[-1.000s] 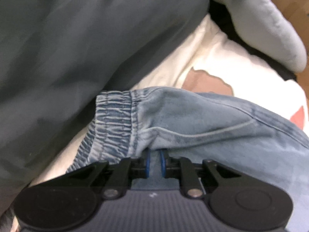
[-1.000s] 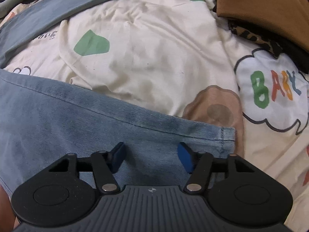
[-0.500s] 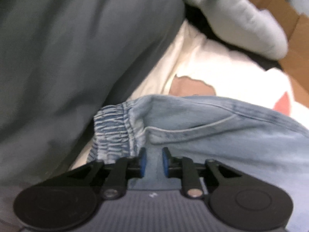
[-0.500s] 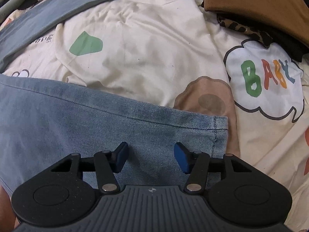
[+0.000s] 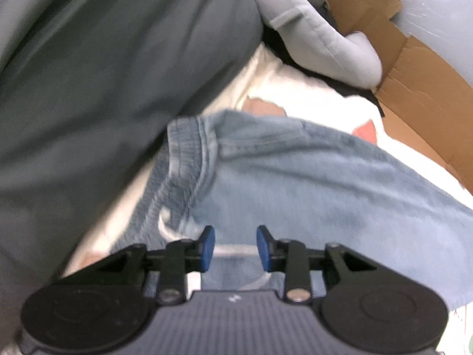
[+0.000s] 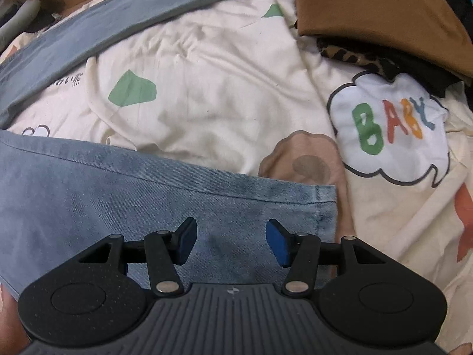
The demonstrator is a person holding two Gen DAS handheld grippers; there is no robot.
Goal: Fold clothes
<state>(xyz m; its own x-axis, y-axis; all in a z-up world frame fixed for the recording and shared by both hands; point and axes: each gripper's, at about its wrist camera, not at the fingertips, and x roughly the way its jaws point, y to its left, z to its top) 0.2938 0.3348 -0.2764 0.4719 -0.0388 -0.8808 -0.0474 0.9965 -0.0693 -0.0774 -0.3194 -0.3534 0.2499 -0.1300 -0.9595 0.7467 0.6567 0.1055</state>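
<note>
Light-blue denim trousers (image 5: 310, 177) lie flat on a cream printed bedsheet (image 6: 207, 88); the elastic waistband (image 5: 183, 153) sits by a grey-green garment (image 5: 103, 74), the hem (image 6: 325, 204) beside a brown print patch. Left gripper (image 5: 235, 247) is over the denim near the waistband, jaws parted with nothing between the pads. Right gripper (image 6: 231, 244) is over the leg near the hem, jaws wide, empty; brown folded cloth (image 6: 369, 9) lies at far right.

The left hand-held gripper (image 5: 235, 247) was pinching the blue jeans (image 5: 295, 183) by the stretchy waist. Now its blue pads (image 5: 207, 247) have moved apart and let go of the cloth.
</note>
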